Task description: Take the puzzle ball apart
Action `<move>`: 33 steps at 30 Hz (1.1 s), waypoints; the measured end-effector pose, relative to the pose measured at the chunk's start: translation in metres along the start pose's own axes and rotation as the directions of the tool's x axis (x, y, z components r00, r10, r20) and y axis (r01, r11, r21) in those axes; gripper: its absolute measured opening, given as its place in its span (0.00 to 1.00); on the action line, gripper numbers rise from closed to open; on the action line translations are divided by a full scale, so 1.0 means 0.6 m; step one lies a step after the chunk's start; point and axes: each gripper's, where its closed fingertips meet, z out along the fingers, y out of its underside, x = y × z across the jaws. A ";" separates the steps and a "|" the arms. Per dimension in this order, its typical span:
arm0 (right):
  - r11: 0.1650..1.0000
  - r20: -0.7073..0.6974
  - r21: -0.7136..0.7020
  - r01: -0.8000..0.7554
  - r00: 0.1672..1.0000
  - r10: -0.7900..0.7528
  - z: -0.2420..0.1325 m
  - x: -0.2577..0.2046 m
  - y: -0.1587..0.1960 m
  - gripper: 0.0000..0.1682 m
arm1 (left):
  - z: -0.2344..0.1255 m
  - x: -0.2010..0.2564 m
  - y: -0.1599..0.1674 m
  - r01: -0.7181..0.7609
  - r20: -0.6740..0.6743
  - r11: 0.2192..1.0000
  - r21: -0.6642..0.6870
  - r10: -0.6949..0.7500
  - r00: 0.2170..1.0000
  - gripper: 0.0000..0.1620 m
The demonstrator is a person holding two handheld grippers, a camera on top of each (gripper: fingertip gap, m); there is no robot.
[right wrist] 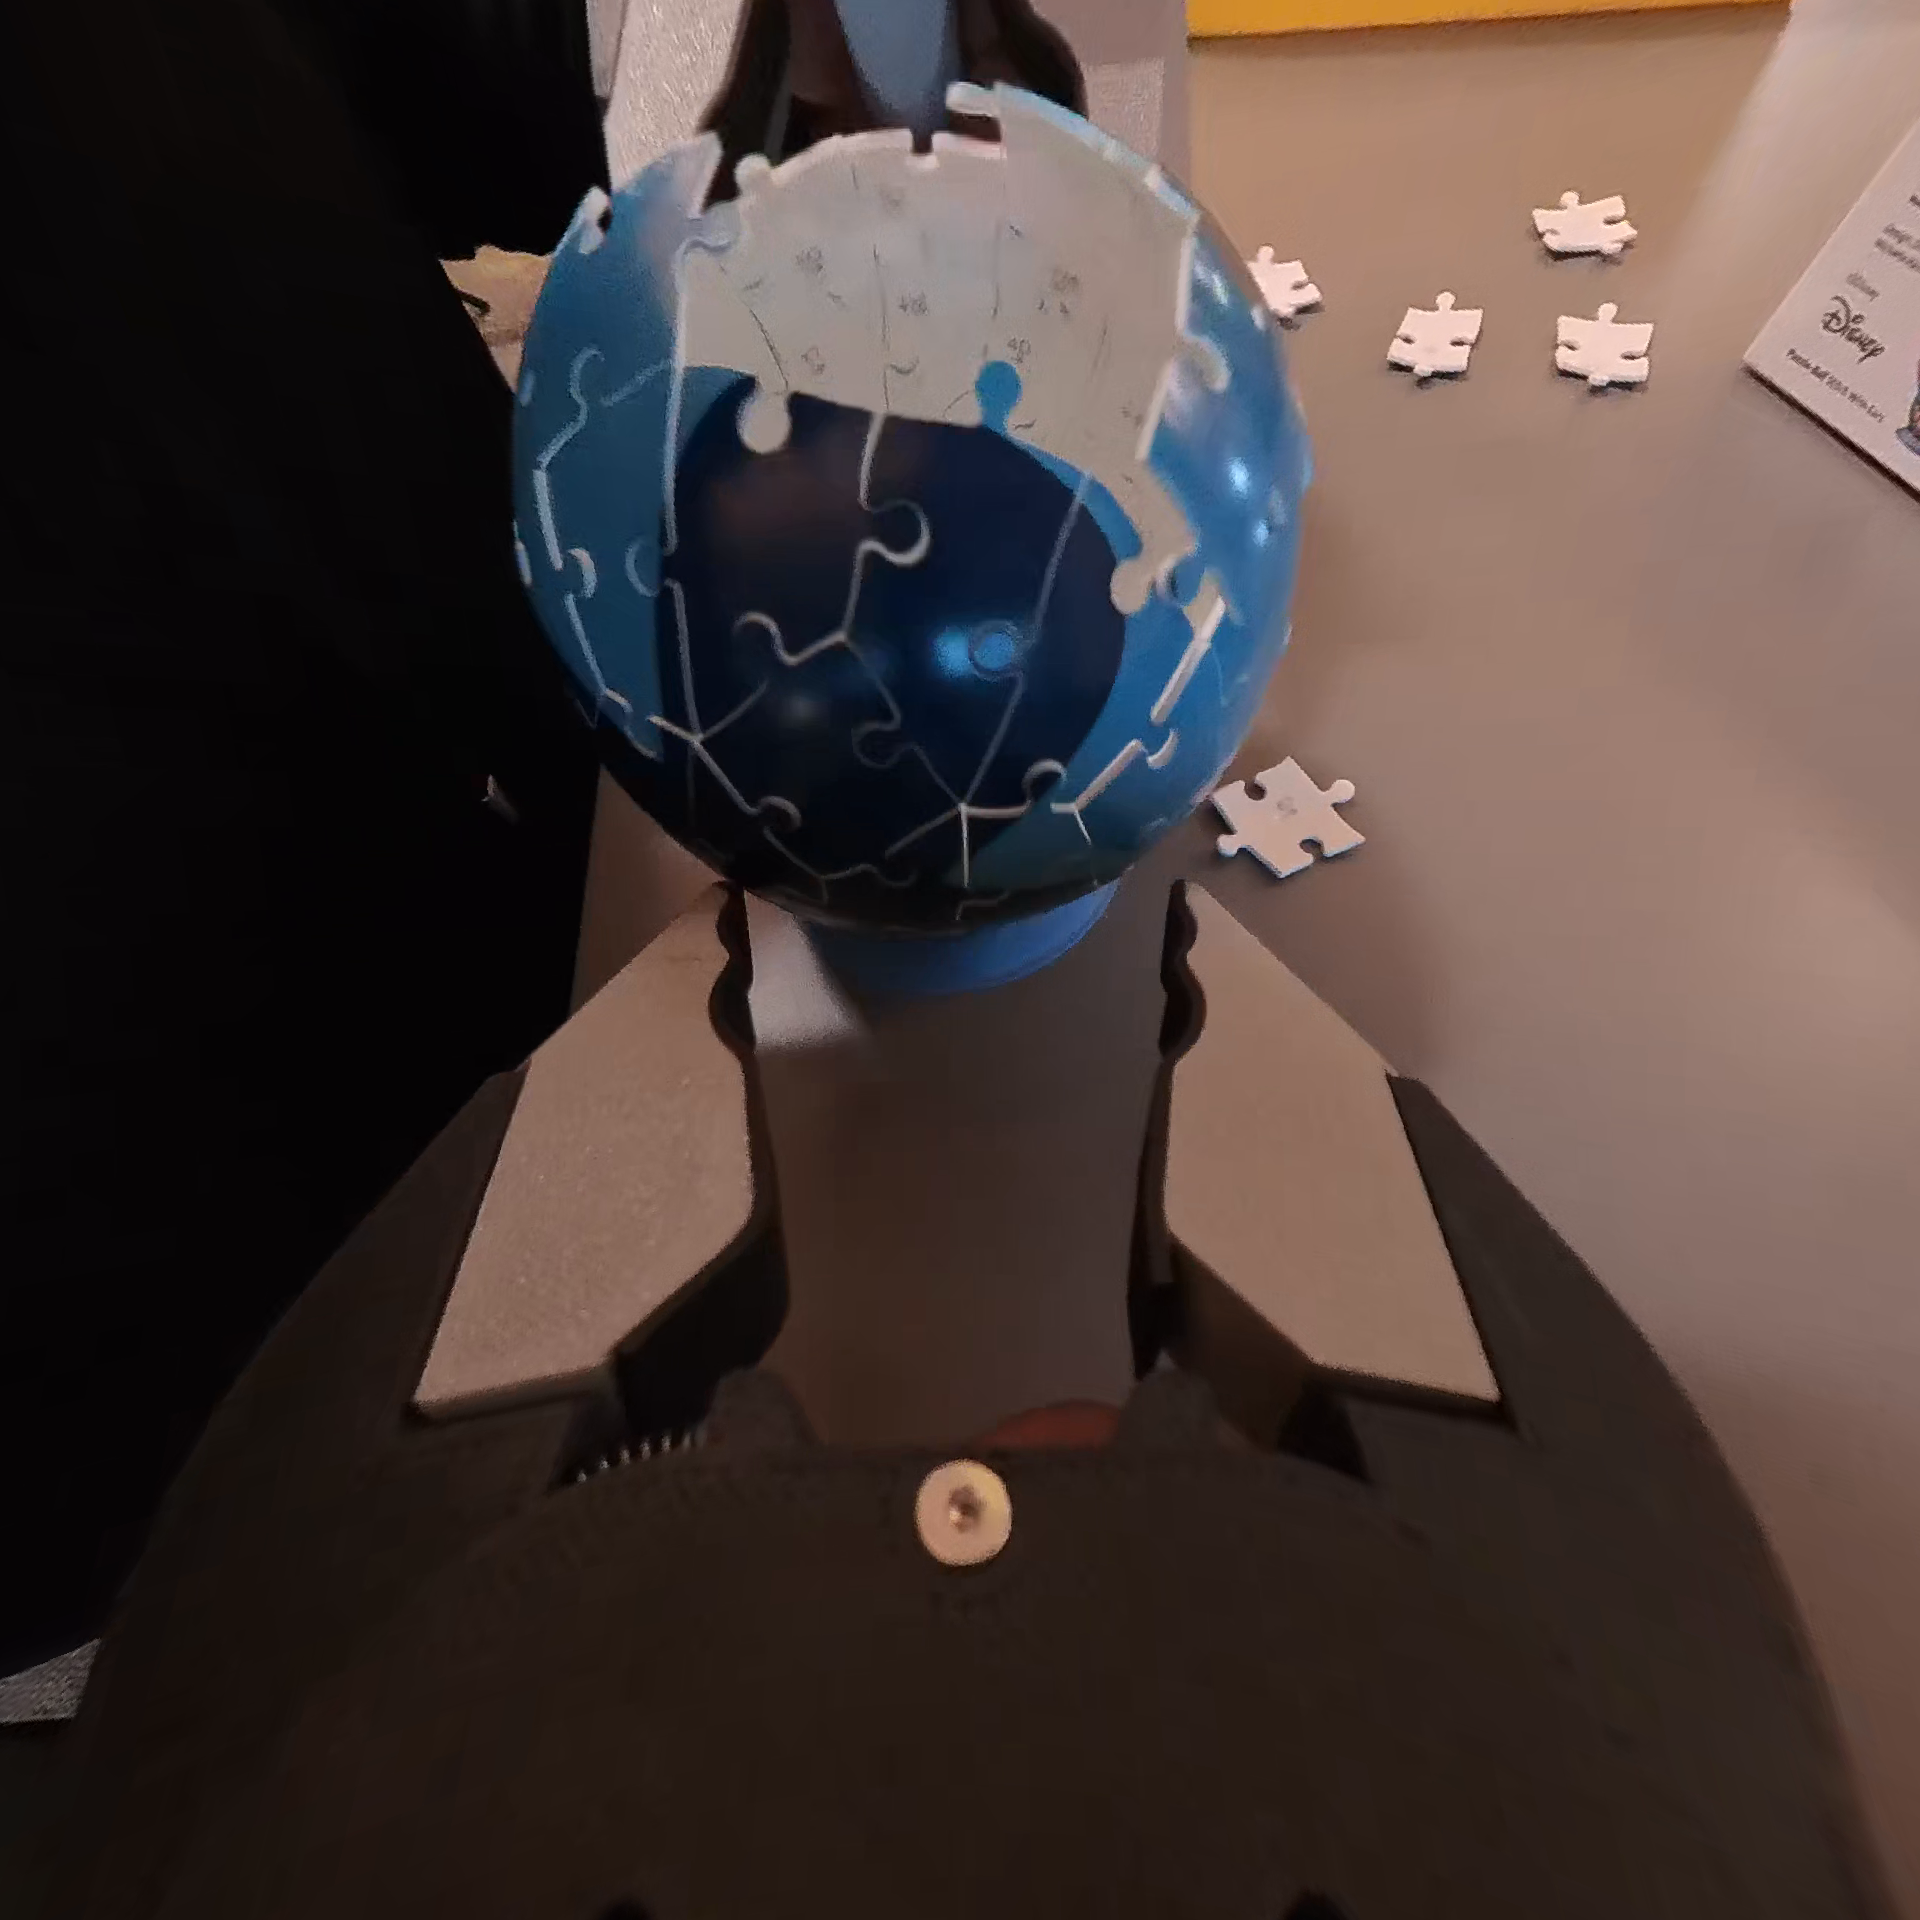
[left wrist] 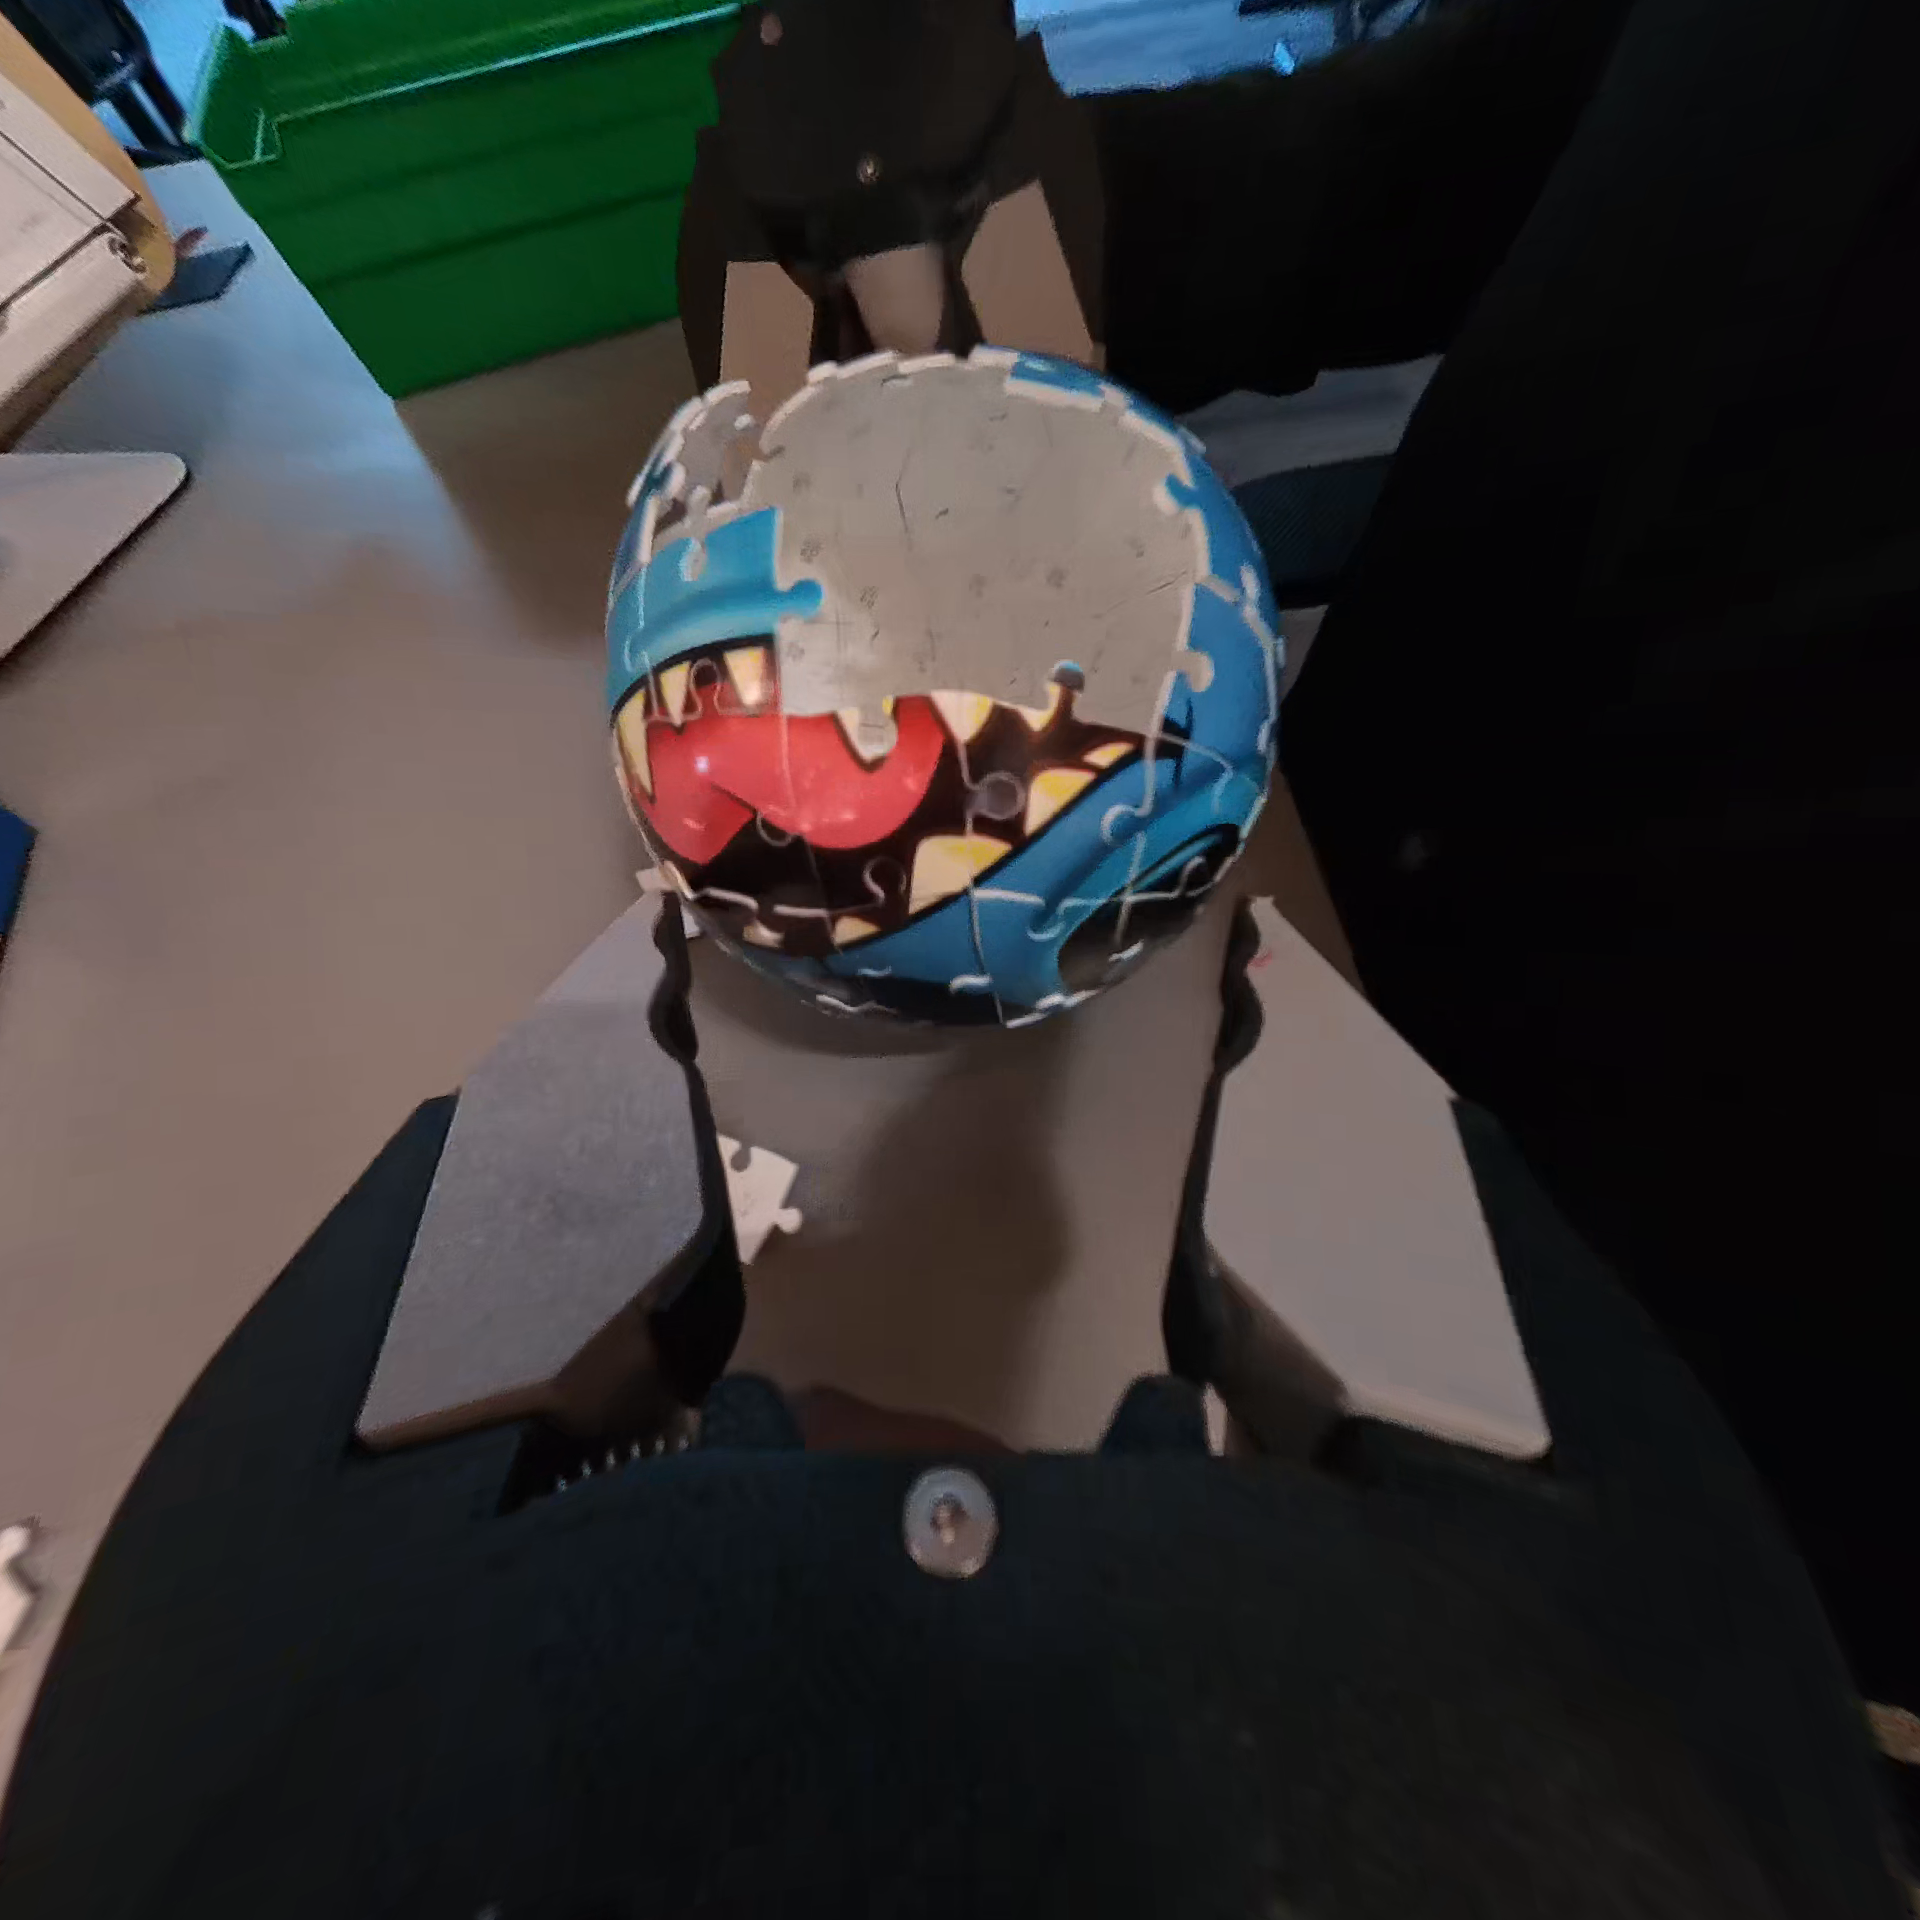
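You are mid-disassembly. The puzzle ball [left wrist: 940,686], top already open, stands on its blue base [right wrist: 935,951] on the table [left wrist: 312,831] between both grippers. Left gripper [left wrist: 951,925] and right gripper [right wrist: 951,914] stand wide, holding nothing. Loose pieces [right wrist: 1286,816] lie beside. Next, pinch one exposed rim piece.
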 end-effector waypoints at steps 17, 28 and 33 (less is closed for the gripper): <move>0.962 -0.095 0.014 0.273 0.958 -0.270 -0.022 -0.004 -0.003 0.40 | -0.001 0.010 -0.004 -0.218 0.103 0.976 0.002 0.217 0.971 0.57; 0.983 0.190 0.139 -0.118 0.978 0.090 -0.056 0.004 -0.020 0.50 | 0.000 -0.004 -0.017 0.176 -0.163 0.983 0.042 -0.167 0.972 0.67; 0.985 0.225 0.120 -0.125 0.970 0.095 -0.014 0.002 -0.025 0.55 | 0.029 -0.004 -0.002 0.135 -0.148 0.991 -0.006 -0.135 0.980 0.68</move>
